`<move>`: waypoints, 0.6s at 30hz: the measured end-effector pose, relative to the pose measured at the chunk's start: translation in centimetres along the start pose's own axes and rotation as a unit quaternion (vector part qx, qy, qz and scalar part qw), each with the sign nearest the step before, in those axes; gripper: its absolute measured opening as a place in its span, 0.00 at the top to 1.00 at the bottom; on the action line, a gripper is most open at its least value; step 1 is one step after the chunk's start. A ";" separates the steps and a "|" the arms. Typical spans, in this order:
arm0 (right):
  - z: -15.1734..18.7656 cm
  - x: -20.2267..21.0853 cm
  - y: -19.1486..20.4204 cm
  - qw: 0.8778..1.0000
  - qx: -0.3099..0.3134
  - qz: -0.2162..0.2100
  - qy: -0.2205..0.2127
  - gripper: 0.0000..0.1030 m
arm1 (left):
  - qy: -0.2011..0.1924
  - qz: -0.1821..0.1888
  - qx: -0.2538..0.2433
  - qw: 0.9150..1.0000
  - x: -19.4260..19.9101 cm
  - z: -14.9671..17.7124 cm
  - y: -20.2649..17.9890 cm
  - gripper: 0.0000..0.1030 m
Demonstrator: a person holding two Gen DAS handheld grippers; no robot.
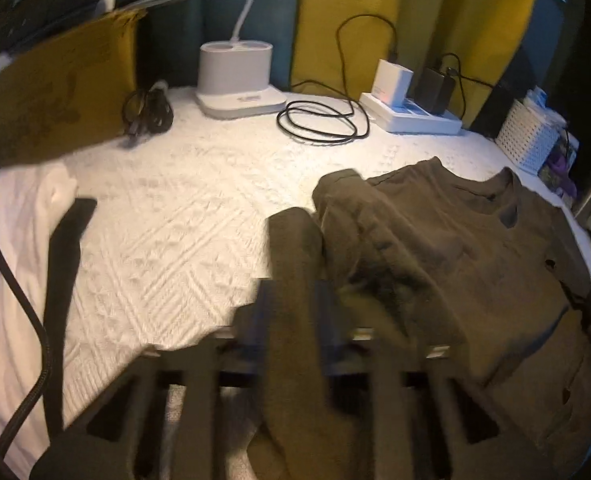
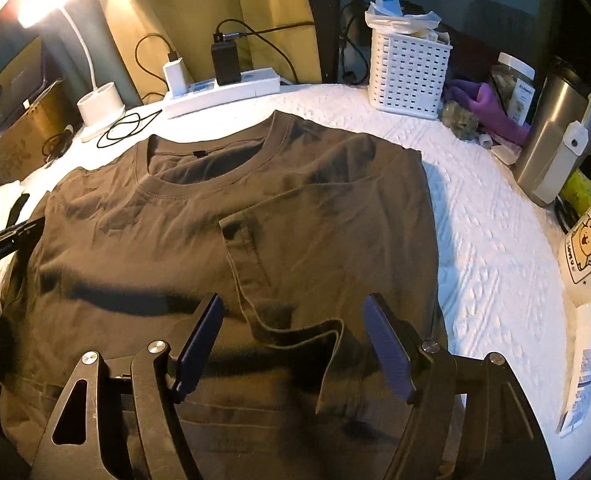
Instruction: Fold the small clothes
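A brown T-shirt (image 2: 199,216) lies spread on the white bumpy table (image 2: 495,240) and fills the middle of the right wrist view, its neck hole toward the top. One sleeve is folded in over the front of the shirt. The right gripper (image 2: 293,308) hangs low in the frame with its jaws wide apart — a loose fold of the shirt lies under the gap, and the blue pads do not press on it. In the left wrist view the picture is blurry, but the left gripper (image 1: 295,300) has its jaws clenched on a strip of the shirt's cloth that sticks up between them, low in the middle. A white basket (image 2: 409,72) stands at the upper right, and a white lamp (image 1: 235,76) stands at the top.
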State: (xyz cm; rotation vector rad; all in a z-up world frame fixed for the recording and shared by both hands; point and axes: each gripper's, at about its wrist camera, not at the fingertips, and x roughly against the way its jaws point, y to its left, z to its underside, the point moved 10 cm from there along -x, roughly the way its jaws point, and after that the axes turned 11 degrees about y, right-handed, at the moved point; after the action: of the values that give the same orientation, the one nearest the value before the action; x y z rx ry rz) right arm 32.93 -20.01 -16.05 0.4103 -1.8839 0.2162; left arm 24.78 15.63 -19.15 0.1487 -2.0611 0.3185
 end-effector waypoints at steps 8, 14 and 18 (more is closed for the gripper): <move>-0.4 1.2 0.3 1.000 0.010 -0.016 -0.021 0.28 | -0.041 -0.031 0.057 0.997 3.2 0.7 2.6 0.98; -0.5 2.1 0.1 0.999 0.012 -0.034 -0.036 0.28 | -0.068 -0.054 0.071 0.994 5.8 0.3 2.8 0.98; -0.8 3.0 -0.5 0.997 0.010 -0.050 -0.049 0.28 | -0.097 -0.081 0.074 0.989 7.8 -0.6 2.1 0.98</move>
State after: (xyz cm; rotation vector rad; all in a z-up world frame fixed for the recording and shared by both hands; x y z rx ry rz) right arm 32.97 -20.69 -13.02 0.5357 -1.9531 0.1505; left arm 21.00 18.02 -12.39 0.4521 -2.2004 0.3678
